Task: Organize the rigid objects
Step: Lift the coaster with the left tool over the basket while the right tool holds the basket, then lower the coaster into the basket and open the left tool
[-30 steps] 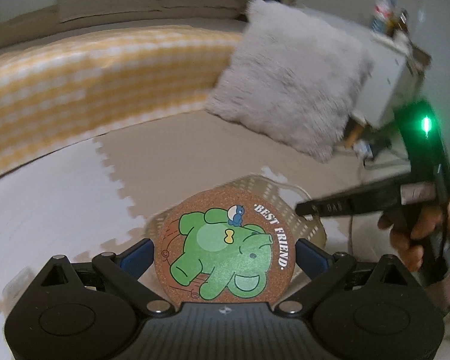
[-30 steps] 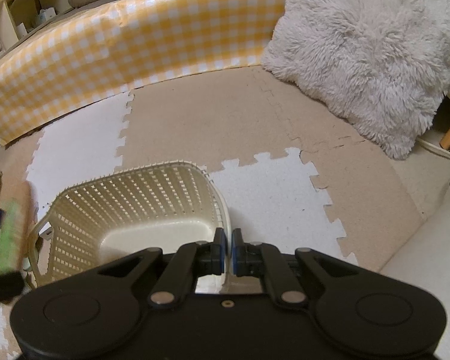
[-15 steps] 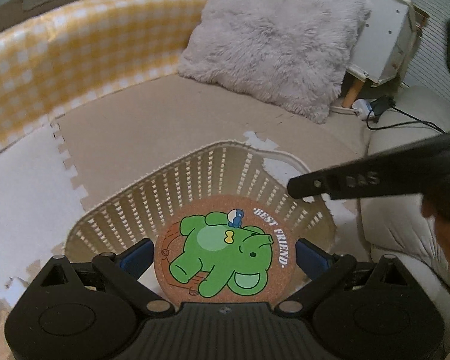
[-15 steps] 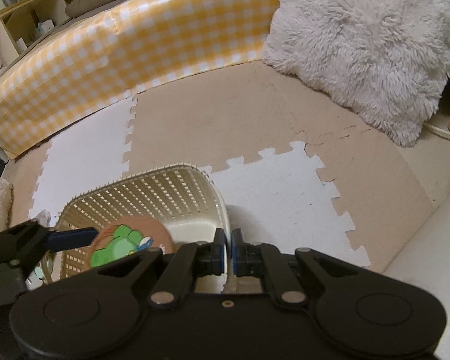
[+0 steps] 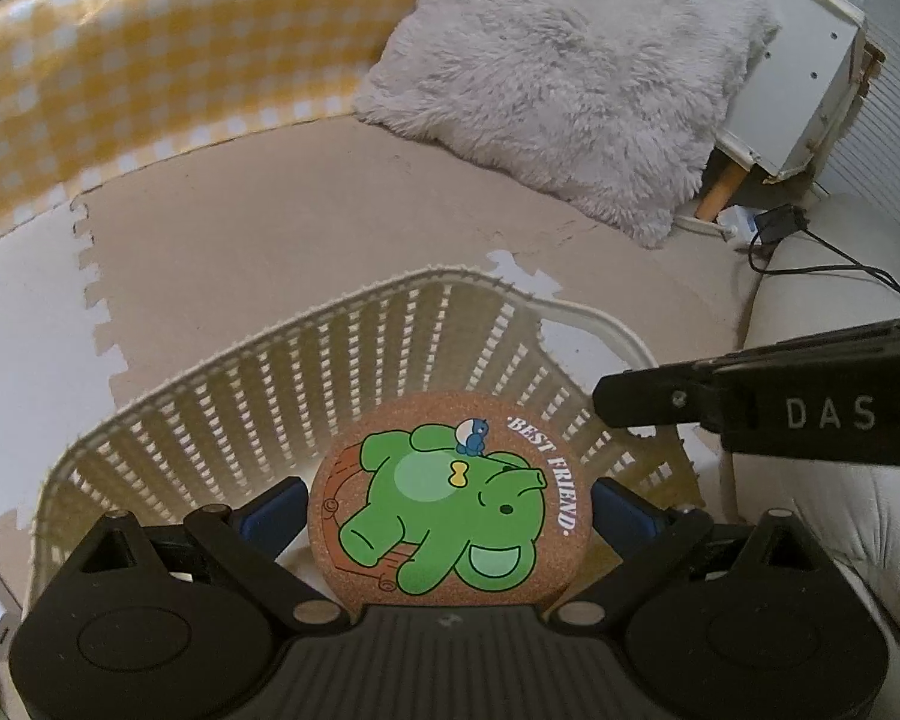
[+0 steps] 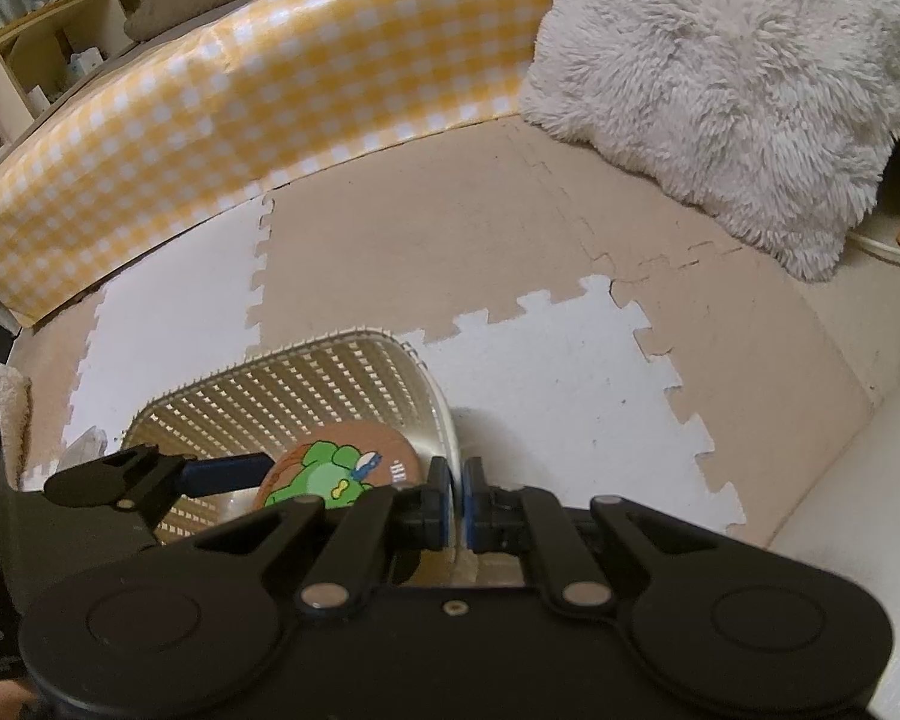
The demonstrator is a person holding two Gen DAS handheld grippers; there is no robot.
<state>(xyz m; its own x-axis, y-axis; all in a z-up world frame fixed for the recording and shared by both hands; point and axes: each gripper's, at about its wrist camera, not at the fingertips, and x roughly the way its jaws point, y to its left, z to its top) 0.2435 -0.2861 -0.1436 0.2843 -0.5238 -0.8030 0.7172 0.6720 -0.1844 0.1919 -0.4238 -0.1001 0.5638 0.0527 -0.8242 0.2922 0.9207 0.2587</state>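
My left gripper [image 5: 447,510] is shut on a round cork coaster [image 5: 450,504] printed with a green elephant and "BEST FRIEND". It holds the coaster over the open cream lattice basket [image 5: 306,354]. My right gripper [image 6: 456,489] is shut on the basket's right rim [image 6: 447,420]. In the right wrist view the coaster [image 6: 336,468] sits above the basket's inside, with the left gripper's blue-padded finger [image 6: 222,471] beside it. The right gripper's body [image 5: 780,408] crosses the left wrist view at right.
Beige and white foam puzzle mats [image 6: 546,360] cover the floor. A yellow checked bumper [image 6: 258,90] runs along the back. A fluffy grey cushion [image 6: 726,78] leans at back right. A white cabinet [image 5: 804,78] and a cable [image 5: 822,252] lie at far right.
My left gripper has carried the coaster forward, from beside the basket to over its inside. My right gripper stays shut on the rim.
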